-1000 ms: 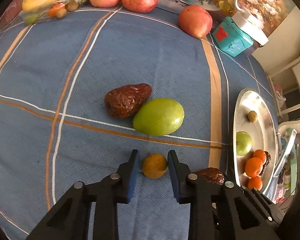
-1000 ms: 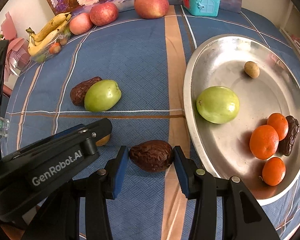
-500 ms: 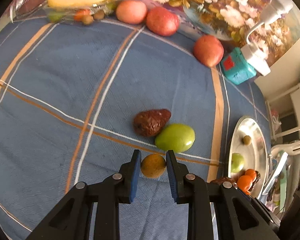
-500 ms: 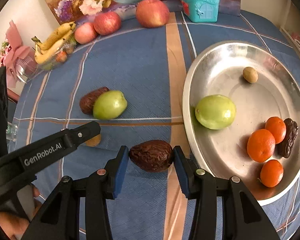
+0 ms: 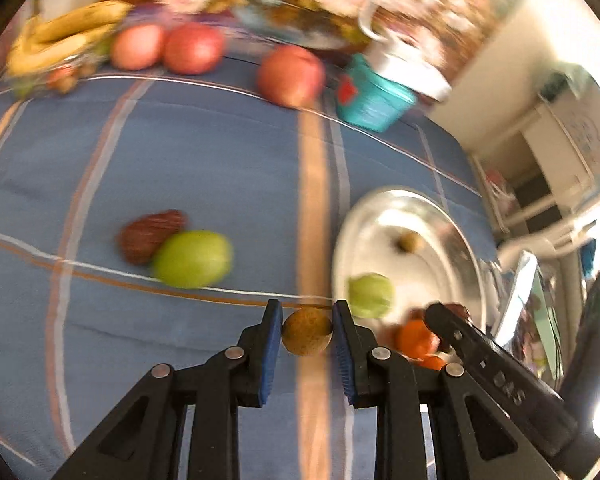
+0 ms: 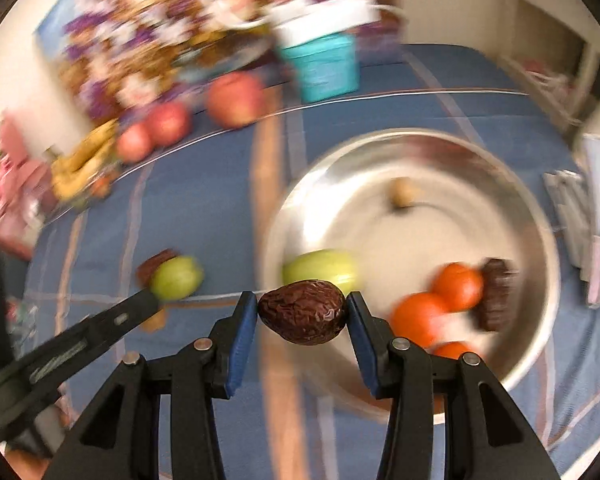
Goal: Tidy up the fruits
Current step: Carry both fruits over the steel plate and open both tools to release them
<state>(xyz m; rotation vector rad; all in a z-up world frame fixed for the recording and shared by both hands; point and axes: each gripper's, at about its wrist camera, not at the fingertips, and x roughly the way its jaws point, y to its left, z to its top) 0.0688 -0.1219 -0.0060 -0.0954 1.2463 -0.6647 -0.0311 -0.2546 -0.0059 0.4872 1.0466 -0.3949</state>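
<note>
Blue pads of the left gripper are clamped on a small brown round fruit, at 9 o'clock of the steel tray, while the right gripper pinches a wrinkled date at the tray's 7 o'clock rim, probably both lifted for dropping inside.

A home: plaid blue tablecloth; floral painting; bananas; steel fruit tray
</note>
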